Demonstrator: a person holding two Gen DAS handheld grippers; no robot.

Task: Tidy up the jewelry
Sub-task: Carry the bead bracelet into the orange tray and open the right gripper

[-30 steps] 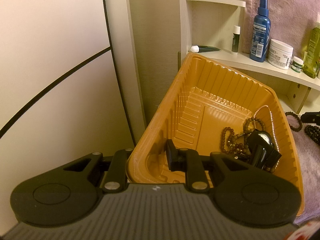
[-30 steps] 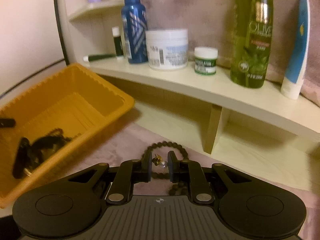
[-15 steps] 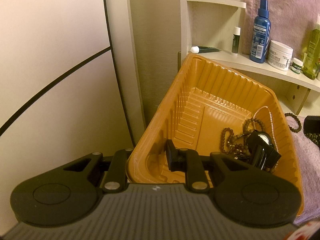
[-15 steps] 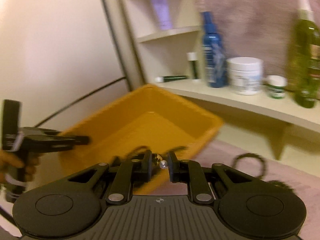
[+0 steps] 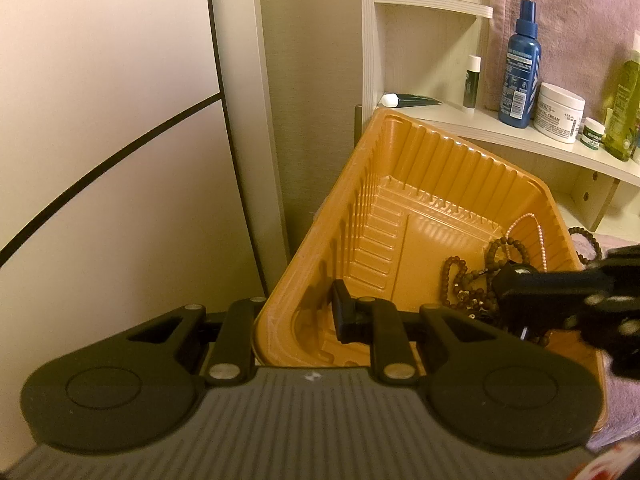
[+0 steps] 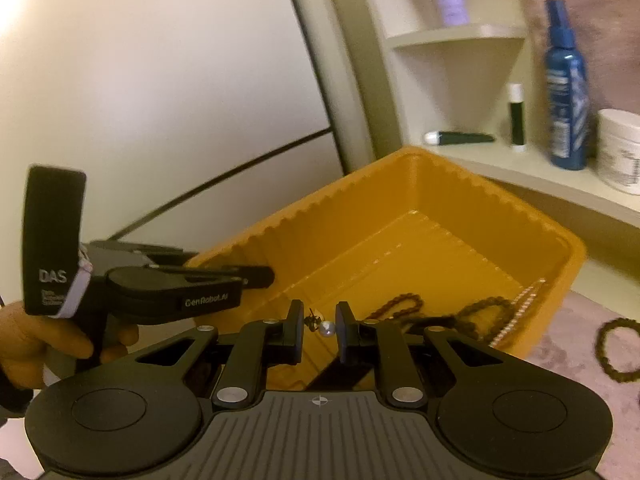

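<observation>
The orange tray (image 5: 404,248) served as the reference landmark. The left gripper (image 5: 296,316) was clamped on the tray's near rim: one finger stood inside the wall and the other outside it, with the plastic edge pinched between them. In the right wrist view the same left gripper (image 6: 256,276) reached the tray's left rim, carried by a hand (image 6: 36,344) at the frame edge.

The right gripper (image 6: 319,326) hung over the near part of the tray, its jaws set narrow and nipping a small earring (image 6: 320,325) with a pale pearl bead and a dark fitting. The earring sat in the gap between the two fingertips, above the tray floor and not touching it. From the left wrist view the right gripper (image 5: 516,292) entered over the tray's right rim and hid part of the contents.

Inside the tray, toward its right corner, lay brown bead bracelets (image 5: 460,276) and a pink bead strand (image 5: 536,236), heaped together. Outside the tray, just beyond its right rim, a dark bead bracelet (image 6: 618,350) rested on the mauve cloth (image 6: 572,332).
</observation>
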